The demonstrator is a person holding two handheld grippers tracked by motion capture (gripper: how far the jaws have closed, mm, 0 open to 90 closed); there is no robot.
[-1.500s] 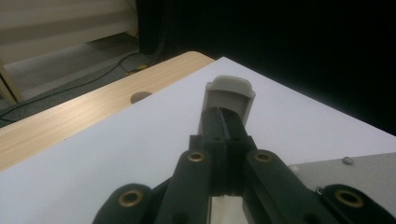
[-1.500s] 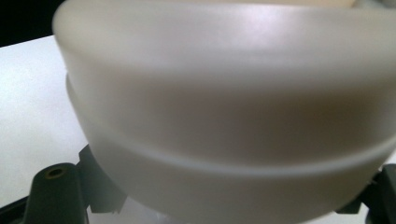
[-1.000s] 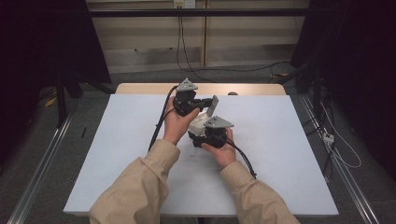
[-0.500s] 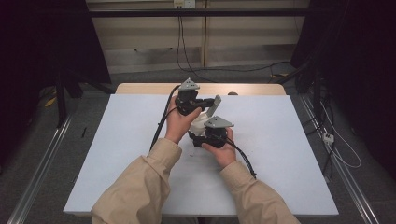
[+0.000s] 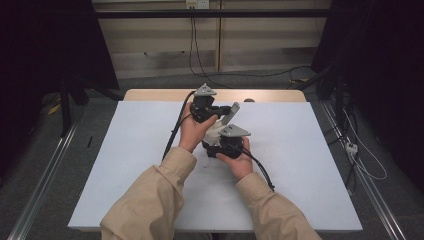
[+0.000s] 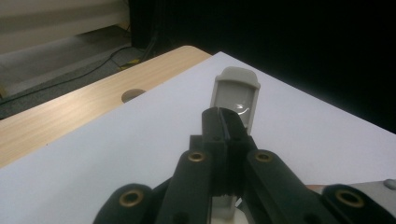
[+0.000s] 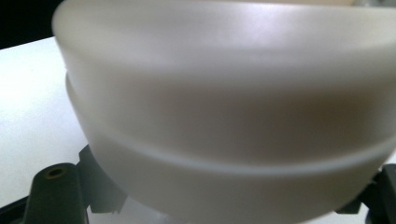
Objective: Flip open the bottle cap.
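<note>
My left gripper [image 5: 220,109] is held over the middle of the white table [image 5: 310,150], its jaws shut on a flat grey tab [image 5: 230,114] with a rounded end. In the left gripper view the tab [image 6: 236,88] sticks up past the closed black fingertips [image 6: 215,122]. Just in front of it, my right gripper [image 5: 216,146] holds a round, translucent white container [image 5: 215,132]. Its curved wall [image 7: 224,107] sits very close to the right gripper view's camera, with a black jaw at each lower corner. Whether the tab is joined to the container I cannot tell.
A wooden strip [image 5: 270,95] with a round hole [image 5: 248,100] runs along the table's far edge. Black cables [image 5: 175,130] trail from both grippers across the tabletop. Metal rails [image 5: 40,190] flank the table on the floor, and dark curtains stand at both sides.
</note>
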